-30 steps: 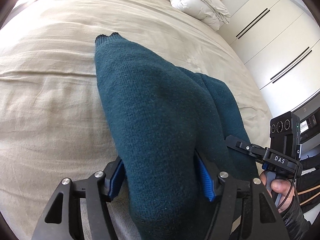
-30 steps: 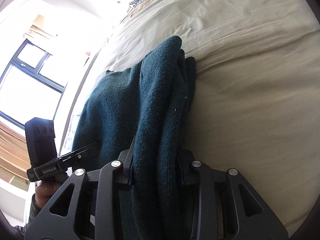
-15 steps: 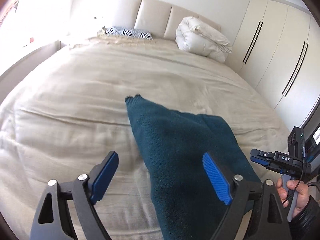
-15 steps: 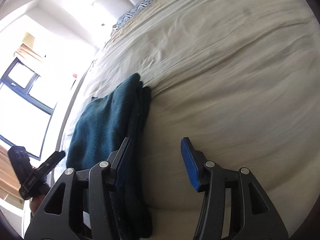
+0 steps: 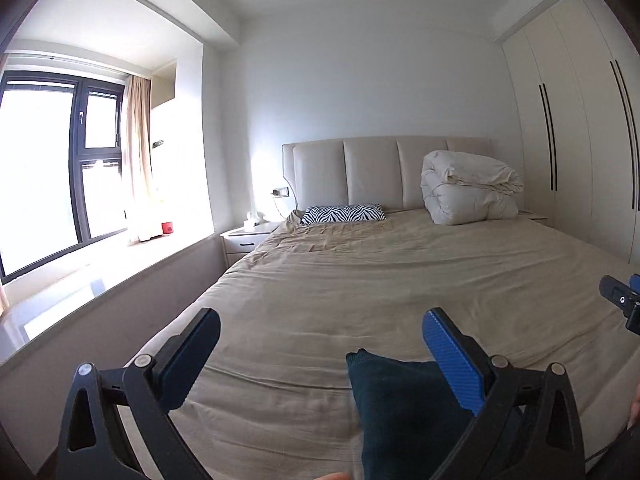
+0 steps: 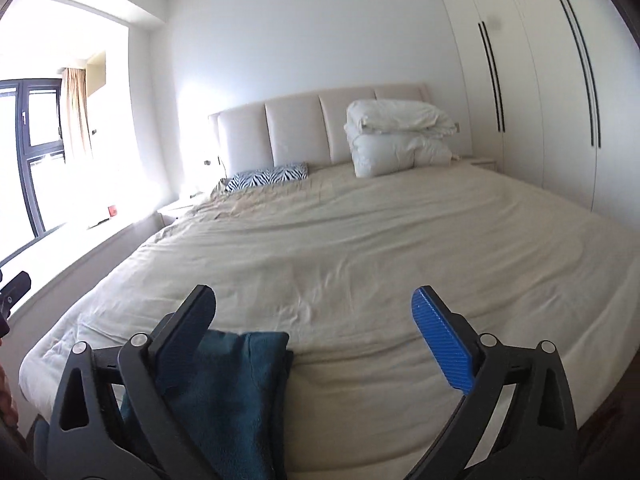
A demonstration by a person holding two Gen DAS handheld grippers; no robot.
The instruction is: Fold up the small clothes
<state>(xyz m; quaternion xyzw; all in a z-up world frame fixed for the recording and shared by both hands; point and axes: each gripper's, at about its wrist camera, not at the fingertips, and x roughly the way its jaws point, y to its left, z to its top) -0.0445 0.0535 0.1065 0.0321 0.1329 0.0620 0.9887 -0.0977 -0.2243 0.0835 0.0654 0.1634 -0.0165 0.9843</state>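
Left gripper (image 5: 320,344) was spread wide, both fingers (image 5: 452,360) clear of any cloth and holding nothing. Right gripper (image 6: 316,324) was likewise spread wide and empty; its blue ribbed pad (image 6: 442,344) faced inward over bare sheet.

My teal knit garment (image 5: 400,408) lay folded on the near end of the bed (image 5: 400,280). In the left wrist view it sat below and behind my right-hand finger, which covered part of its right side; its lower portion ran out of frame. In the right wrist view the same garment (image 6: 236,384) lay behind my left-hand finger, with a stacked edge showing along its right side. How many layers were in the fold I could not tell. Whether either finger touched the knit I could not tell from these angles.

At the right margin of the left view, a dark piece of my other gripper was cut off by the frame.

Beyond the garment, the beige sheet stretched wrinkled but unoccupied up to the zebra-print pillow (image 5: 344,213) and the folded white duvet (image 5: 470,188) against the headboard (image 5: 372,172). Bed's left edge dropped beside a window ledge (image 5: 120,264); a nightstand (image 5: 248,238) stood at the far left corner. White wardrobe doors (image 6: 540,80) ran along the right side.
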